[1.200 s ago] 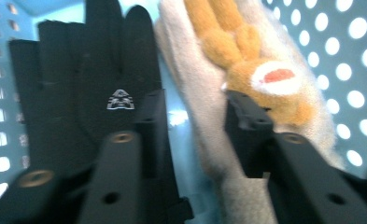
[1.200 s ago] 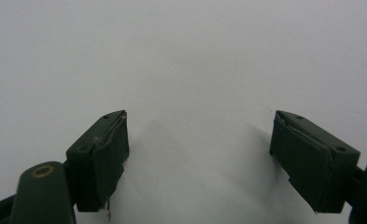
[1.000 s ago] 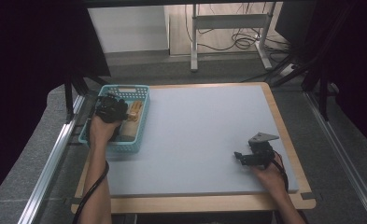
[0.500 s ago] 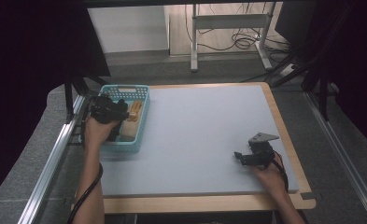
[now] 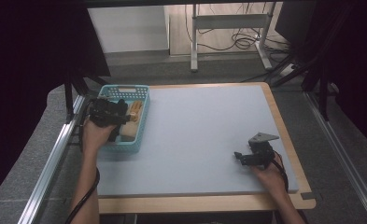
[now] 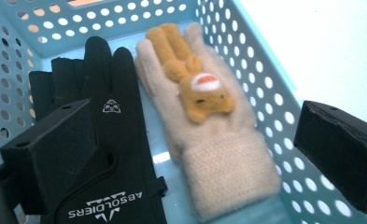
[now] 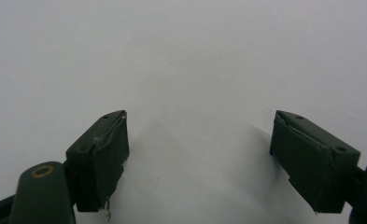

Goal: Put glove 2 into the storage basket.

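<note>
your left gripper [image 6: 190,154] has just been opening its jaws, now spread over the black glove [image 6: 102,140] and beige glove [image 6: 204,126] lying side by side in the teal basket [image 5: 141,123]; your right gripper [image 7: 197,158] rests low on the counter [image 5: 204,135], jaws spread, empty.

Two gloves lie side by side in the basket [image 5: 142,122] at the table's [image 5: 204,135] left edge, under my left claw [image 6: 195,154]. My right claw [image 5: 239,156] rests near the right edge.
</note>
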Motion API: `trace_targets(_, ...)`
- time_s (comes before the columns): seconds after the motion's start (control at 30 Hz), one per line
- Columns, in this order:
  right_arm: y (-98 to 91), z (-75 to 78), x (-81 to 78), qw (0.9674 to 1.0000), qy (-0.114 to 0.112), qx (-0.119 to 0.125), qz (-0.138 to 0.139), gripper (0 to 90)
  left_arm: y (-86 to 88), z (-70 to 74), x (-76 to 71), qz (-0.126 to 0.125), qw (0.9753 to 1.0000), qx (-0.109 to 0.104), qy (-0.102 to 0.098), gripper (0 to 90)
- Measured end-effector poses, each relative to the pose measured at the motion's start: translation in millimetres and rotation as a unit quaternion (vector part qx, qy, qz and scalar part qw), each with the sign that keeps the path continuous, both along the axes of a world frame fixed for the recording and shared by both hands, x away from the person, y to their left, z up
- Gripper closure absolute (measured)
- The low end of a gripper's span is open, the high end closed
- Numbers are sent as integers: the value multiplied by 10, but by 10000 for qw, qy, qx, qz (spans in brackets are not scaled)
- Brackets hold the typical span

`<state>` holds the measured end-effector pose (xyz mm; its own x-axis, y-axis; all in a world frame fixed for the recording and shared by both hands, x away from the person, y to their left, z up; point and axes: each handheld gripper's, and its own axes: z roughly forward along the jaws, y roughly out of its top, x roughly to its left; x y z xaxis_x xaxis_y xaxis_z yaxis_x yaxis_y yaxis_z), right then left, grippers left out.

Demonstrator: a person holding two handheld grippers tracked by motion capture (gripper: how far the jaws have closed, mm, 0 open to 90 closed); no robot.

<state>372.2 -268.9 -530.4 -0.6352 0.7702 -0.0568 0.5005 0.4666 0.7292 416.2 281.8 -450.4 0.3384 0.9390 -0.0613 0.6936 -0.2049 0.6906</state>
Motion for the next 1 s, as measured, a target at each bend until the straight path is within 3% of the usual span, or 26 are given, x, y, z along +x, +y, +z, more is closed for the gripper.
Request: trace_targets(1.0,1,0,0,10000,-2,0,-3,191,-211,28,-372,-504,9982,-29,-335,2)
